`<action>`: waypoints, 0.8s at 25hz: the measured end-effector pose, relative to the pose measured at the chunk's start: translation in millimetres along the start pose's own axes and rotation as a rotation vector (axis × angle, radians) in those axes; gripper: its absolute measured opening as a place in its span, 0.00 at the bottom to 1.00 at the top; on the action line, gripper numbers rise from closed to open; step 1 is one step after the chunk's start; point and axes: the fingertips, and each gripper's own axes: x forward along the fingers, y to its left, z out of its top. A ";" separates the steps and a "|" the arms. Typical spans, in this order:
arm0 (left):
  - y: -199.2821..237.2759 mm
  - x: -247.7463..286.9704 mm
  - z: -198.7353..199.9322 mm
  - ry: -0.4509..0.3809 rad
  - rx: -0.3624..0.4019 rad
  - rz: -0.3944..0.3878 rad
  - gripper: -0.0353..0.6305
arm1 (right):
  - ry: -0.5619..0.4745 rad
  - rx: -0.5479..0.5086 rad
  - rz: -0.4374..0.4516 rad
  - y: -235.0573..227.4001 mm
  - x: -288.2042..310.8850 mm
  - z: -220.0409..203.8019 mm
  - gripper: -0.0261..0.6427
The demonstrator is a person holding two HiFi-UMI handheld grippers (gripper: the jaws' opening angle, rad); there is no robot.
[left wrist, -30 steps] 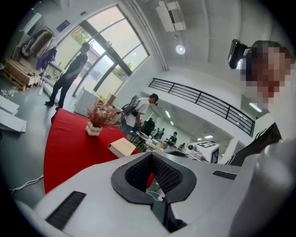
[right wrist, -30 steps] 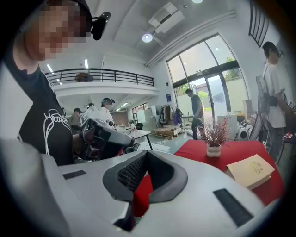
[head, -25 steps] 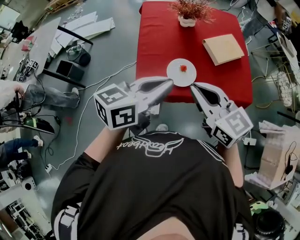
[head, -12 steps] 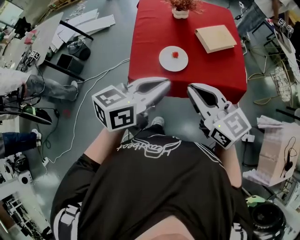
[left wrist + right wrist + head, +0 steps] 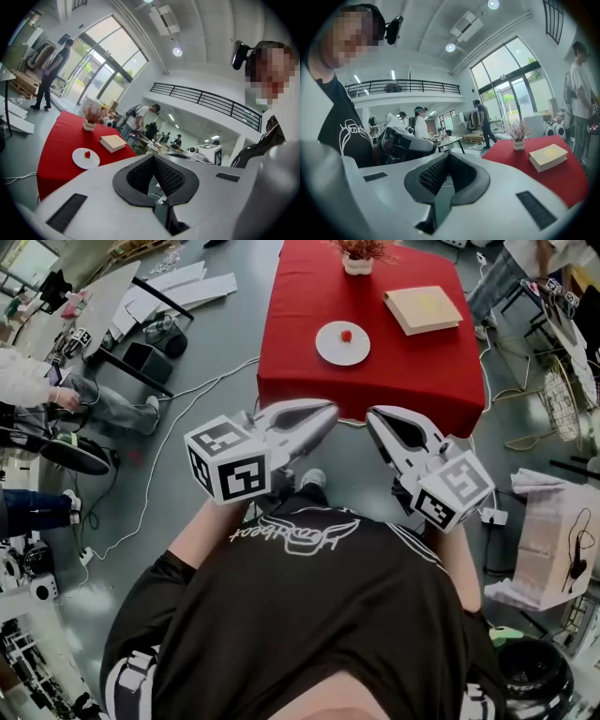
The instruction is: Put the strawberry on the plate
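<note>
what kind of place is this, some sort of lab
Probably a big open robotics lab or workshop hall: a railed mezzanine and tall glass doors, trailing cables, and a red-clothed table set up as a test spot.

At twelve o'clock in the head view the potted plant (image 5: 359, 253) and the far side of the red table (image 5: 300, 352) are cut by the top edge. The strawberry (image 5: 346, 335) on the plate (image 5: 328, 351) is a red speck, its shape too small to tell. A person in a white top (image 5: 28, 381) at nine o'clock is cropped by the left edge. The hands holding the left gripper (image 5: 330, 411) and right gripper (image 5: 373, 415) are hidden behind the grippers themselves. In both gripper views the gripper's grey body covers the table's near side. Any print on the book (image 5: 112, 143) is too small to read. In the right gripper view a standing person (image 5: 580, 93) at three o'clock is clipped by the dark rim.
</note>
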 end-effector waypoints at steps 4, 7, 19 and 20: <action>-7.3 -1.1 -7.6 0.007 0.000 0.004 0.06 | 0.003 -0.003 0.007 6.6 -4.8 -3.4 0.05; -10.1 -0.6 -7.8 0.007 0.004 0.004 0.06 | 0.001 -0.002 0.003 7.0 -6.0 -3.7 0.05; -9.5 0.3 -7.5 0.031 0.010 0.003 0.06 | -0.009 -0.003 -0.013 4.9 -6.1 0.3 0.05; -8.7 1.0 -7.0 0.032 0.011 0.002 0.06 | -0.011 -0.002 -0.015 4.3 -5.8 0.5 0.05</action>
